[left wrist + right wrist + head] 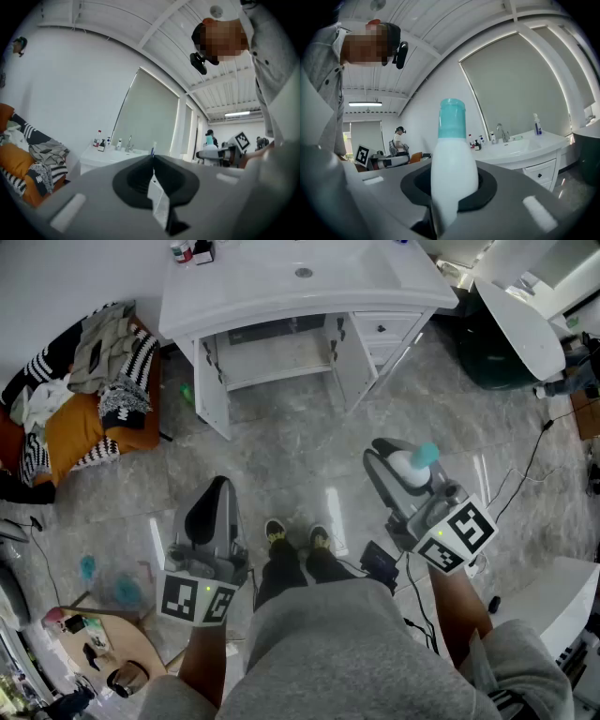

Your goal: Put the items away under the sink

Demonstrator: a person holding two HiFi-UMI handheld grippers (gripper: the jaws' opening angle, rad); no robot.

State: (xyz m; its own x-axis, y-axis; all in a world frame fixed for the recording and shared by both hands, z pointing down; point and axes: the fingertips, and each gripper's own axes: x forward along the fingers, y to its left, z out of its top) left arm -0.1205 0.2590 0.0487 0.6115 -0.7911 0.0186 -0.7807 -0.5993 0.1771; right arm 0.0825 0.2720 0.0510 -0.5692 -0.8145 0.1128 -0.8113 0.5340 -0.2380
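Note:
A white bottle with a teal cap [453, 171] stands upright between the jaws of my right gripper [392, 461], which is shut on it. In the head view the bottle [413, 462] is at the right, above the tiled floor. My left gripper [217, 491] is held low at the left, jaws shut, with no item in it; in the left gripper view its tips [152, 159] meet. The white sink vanity [281, 285] is ahead, a few steps from both grippers. Its two cabinet doors [349, 360] hang open and show the compartment [277, 354] under the basin.
Small bottles [192, 251] stand on the counter's left corner. A heap of clothes on an orange cushion [84, 390] lies at the left. A dark bin [497, 357] and cables [527, 470] are at the right. A round wooden table [108, 648] is at the lower left.

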